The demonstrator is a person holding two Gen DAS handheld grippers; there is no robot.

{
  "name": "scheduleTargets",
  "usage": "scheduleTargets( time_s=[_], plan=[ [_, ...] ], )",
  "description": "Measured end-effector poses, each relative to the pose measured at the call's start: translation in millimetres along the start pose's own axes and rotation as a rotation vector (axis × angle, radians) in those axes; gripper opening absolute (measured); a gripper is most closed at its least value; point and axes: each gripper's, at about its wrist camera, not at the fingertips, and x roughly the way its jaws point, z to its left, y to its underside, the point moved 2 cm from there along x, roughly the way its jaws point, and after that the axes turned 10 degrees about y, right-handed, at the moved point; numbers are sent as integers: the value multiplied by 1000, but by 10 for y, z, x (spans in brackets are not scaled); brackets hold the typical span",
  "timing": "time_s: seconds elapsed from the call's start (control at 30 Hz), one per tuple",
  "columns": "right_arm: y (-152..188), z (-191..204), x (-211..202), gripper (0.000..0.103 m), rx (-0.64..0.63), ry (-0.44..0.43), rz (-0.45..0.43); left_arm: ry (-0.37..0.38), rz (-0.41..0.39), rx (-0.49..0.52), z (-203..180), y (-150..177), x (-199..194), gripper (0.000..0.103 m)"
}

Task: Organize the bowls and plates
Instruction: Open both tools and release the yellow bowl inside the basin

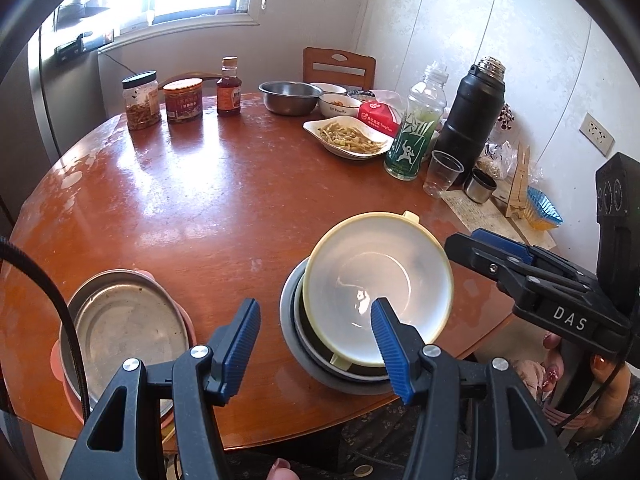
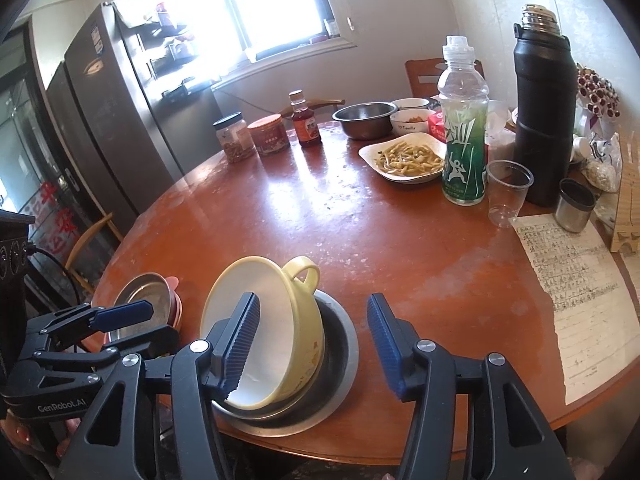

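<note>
1. Leaning tilted in a steel bowl (image 2: 340, 344) near the counter (image 1: 224, 208) edge — a yellow handled bowl (image 1: 378, 288).
2. Left gripper (image 1: 316, 344) fingers spread, empty.
3. Right gripper (image 2: 314, 344) released — beside the bowl.
4. Steel plate (image 1: 124, 320) left, apart.

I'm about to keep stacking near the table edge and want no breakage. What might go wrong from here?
1. The yellow bowl sits tilted in the steel plate, not nested; a nudge from the open right gripper may tip it out.
2. That stack overhangs the table edge nearest the person, so a push could send it off.
3. The left gripper hovers close above the bowl, risking a bump.
</note>
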Motion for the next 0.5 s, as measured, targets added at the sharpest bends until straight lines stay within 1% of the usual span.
scheduleTargets(
  time_s=[0.4, 0.5],
  plan=[
    [28, -23, -33, 64, -7, 17, 1, -12, 3, -41, 146, 47, -30, 60],
    [58, -25, -10, 70, -3, 22, 11, -10, 13, -48, 161, 66, 2, 60]
  ],
)
